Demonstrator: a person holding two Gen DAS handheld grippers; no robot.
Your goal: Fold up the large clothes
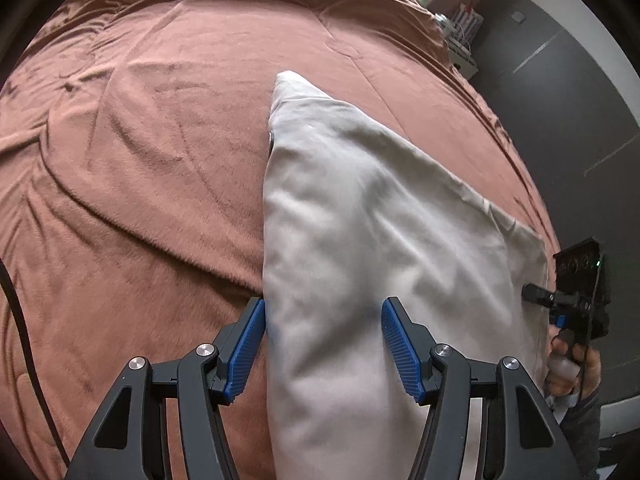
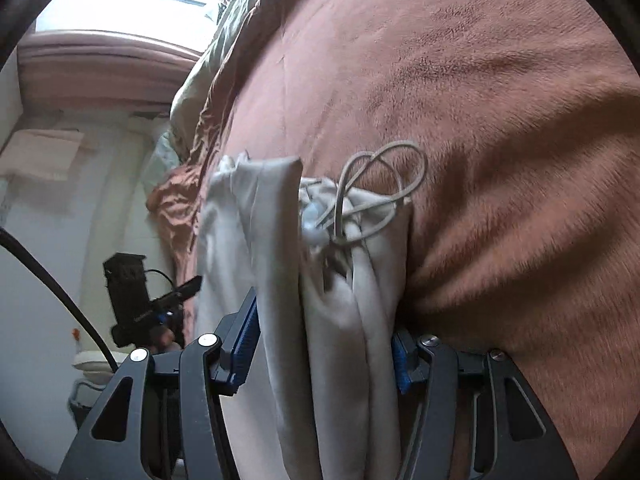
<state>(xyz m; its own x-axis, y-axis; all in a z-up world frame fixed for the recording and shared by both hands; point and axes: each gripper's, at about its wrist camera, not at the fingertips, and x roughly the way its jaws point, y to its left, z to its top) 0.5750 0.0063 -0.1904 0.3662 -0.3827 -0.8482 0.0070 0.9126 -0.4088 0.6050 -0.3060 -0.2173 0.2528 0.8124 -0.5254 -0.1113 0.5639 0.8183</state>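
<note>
A light grey garment [image 1: 360, 220] lies folded on the brown bedspread [image 1: 140, 140]. My left gripper [image 1: 323, 344] has its jaws wide apart, with a fold of the garment running between the blue pads [image 1: 248, 344]; they do not clamp it. My right gripper [image 2: 324, 344] straddles the bunched waistband end of the garment [image 2: 332, 320], with its drawstring [image 2: 380, 184] looped on top; the jaws stand apart around the thick bundle. The right gripper also shows at the garment's far edge in the left wrist view [image 1: 576, 300].
The brown bedspread [image 2: 500, 160] covers the whole bed. An olive blanket [image 2: 224, 40] is heaped at the head end. A dark floor [image 1: 560, 100] lies beyond the bed's right edge. A black cable [image 1: 20, 320] runs along the left.
</note>
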